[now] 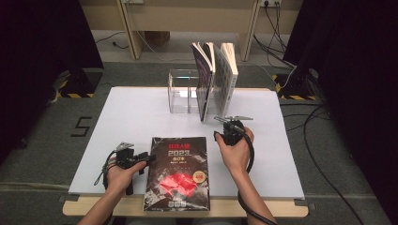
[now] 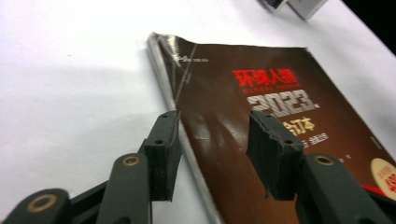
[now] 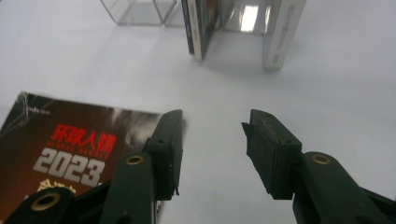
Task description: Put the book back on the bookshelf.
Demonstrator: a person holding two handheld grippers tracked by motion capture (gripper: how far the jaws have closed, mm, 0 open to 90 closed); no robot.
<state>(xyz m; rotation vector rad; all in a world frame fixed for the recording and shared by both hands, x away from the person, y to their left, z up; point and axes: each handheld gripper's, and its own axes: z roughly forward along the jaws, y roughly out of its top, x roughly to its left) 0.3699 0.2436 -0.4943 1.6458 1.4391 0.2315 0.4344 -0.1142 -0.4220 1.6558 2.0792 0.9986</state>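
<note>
- On the white table [image 1: 141,112], the dark book [image 1: 177,173] lies flat at the near edge, cover up, not yet lifted; I judge it should go to the clear holder [image 1: 183,91] like the others, so most work is left.
- Behind the dark book, the clear holder is rigid plastic, and three standing books [image 1: 216,77] lean at its right side.
- Dark book: glossy, thin, soft cover, a little creased at the far left corner [image 2: 163,42].
- Left of the book, the left gripper [image 2: 212,140] straddles the spine edge, jaws half-wide, pressing nothing that I can see.
- Right of the book's far corner, the right gripper [image 3: 212,140] is wide and empty over the table.
</note>
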